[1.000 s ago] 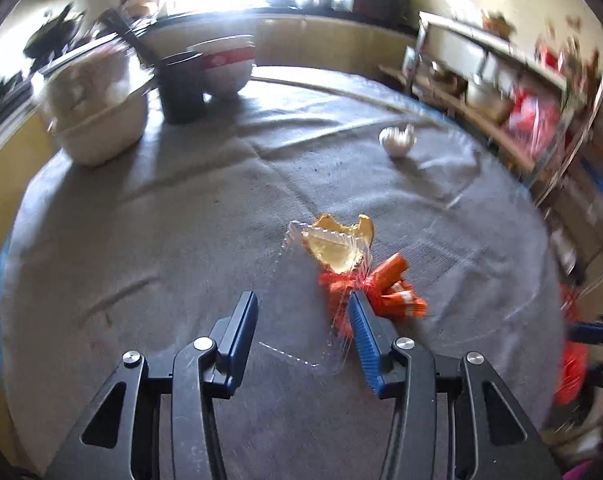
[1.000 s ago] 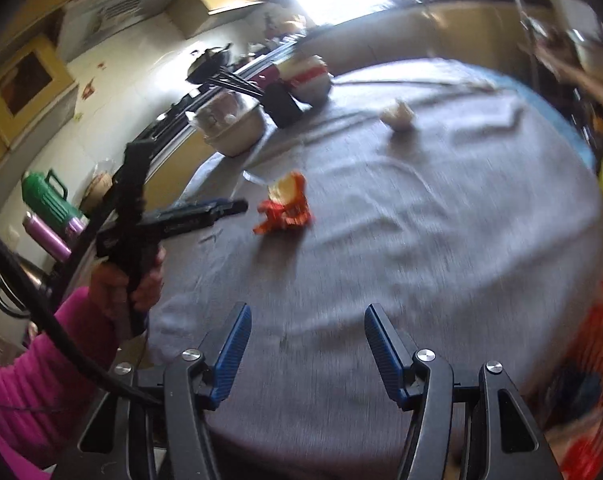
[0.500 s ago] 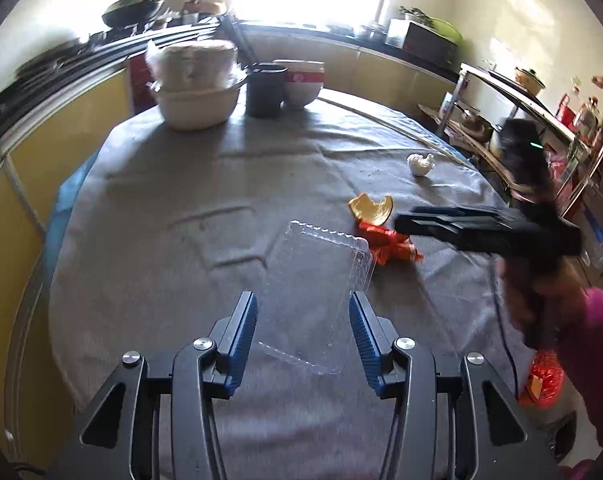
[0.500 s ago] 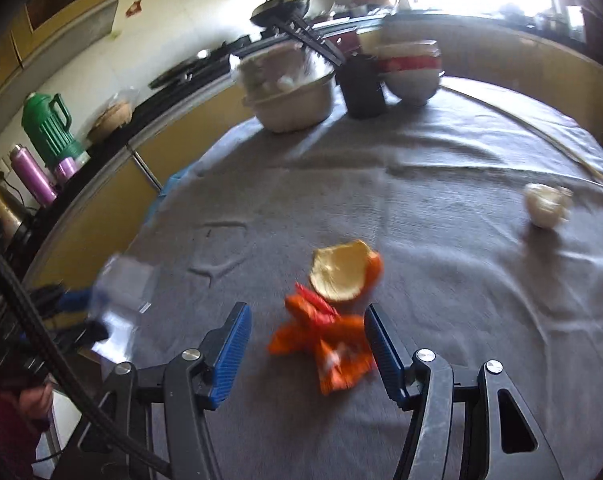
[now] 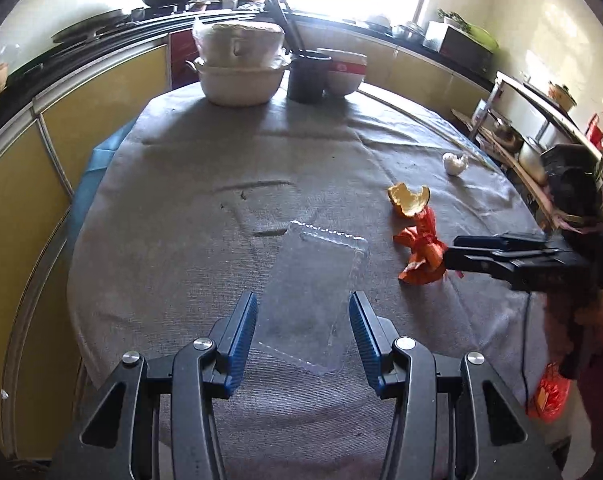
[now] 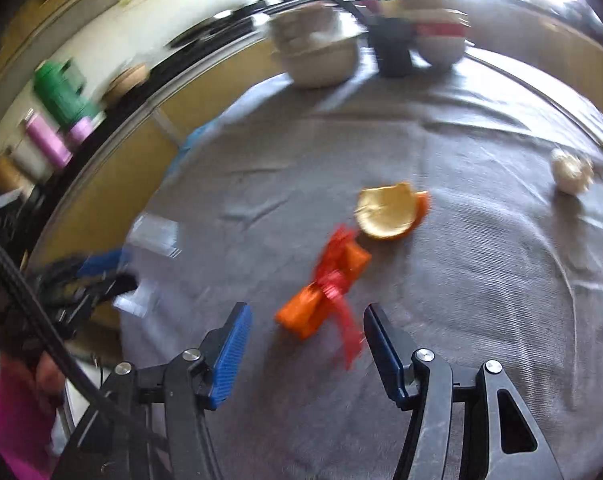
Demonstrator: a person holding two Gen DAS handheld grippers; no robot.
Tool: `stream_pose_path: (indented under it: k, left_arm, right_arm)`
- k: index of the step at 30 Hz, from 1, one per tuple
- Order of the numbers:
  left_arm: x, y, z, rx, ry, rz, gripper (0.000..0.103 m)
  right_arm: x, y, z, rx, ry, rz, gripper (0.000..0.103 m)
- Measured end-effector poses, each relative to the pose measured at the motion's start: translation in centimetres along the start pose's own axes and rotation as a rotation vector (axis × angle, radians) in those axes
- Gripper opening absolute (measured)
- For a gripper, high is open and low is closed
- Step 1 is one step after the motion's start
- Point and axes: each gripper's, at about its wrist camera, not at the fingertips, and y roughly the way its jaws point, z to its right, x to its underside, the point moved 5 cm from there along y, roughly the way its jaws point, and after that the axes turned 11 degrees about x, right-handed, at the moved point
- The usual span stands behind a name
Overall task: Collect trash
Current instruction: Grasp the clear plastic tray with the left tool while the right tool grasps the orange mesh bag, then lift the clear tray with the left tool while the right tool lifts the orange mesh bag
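Table (image 5: 173,208): round, covered with a grey cloth; kitchen counter behind it.
Left gripper (image 5: 303,322): jaws apart, blue pads either side of the near end of the clear plastic tray (image 5: 313,292); pads not seen to press on it.
Clear plastic tray: lies flat on the cloth at the near edge of the table.
Right gripper (image 6: 307,332): jaws apart, nothing gripped; hovers over the orange wrapper (image 6: 325,292), whose near end lies between the pads without touching them.
Orange wrapper: crumpled, with red netting, on the cloth, just beside the peel (image 6: 389,210).
Peel: orange, cupped, inner side up, beyond the wrapper.
White wad (image 6: 571,172): crumpled, well apart to the right.
Far edge of table: white pot (image 5: 241,68) with covered top, dark cup (image 5: 307,76), red-banded bowl (image 5: 345,72).
Person: pink sleeve (image 6: 9,412) at lower left in the right wrist view.
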Motion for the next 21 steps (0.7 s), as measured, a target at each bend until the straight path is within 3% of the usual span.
stream_pose_path:
  k: [4,7,10,17,21]
  left_arm:
    - [-0.2,-1.2,0.7,-0.032,0.020,0.026,0.049]
    - [-0.3,-1.9,1.0,-0.044,0.021,0.034,0.049]
    - [-0.2,-2.9,1.9,-0.047,0.031,0.049,0.049]
    - [0.5,-4.5,4.0,-0.098,0.045,0.066,0.049]
    - [0.9,-5.6,4.7,-0.114,0.032,0.072,0.049]
  right_arm:
    - [-0.8,1.5,0.8,-0.041,0.169,-0.010,0.062]
    - [-0.8,2.8,0.9,0.046,0.229,-0.037,0.035]
    - [-0.1,3.4,0.8,0.068,0.252,-0.056,0.020]
    - [1.7,-3.4,0.2,0.059,0.212,0.096,0.019]
    - [2.6,-6.1,0.8,0.024,0.250,0.150,0.019]
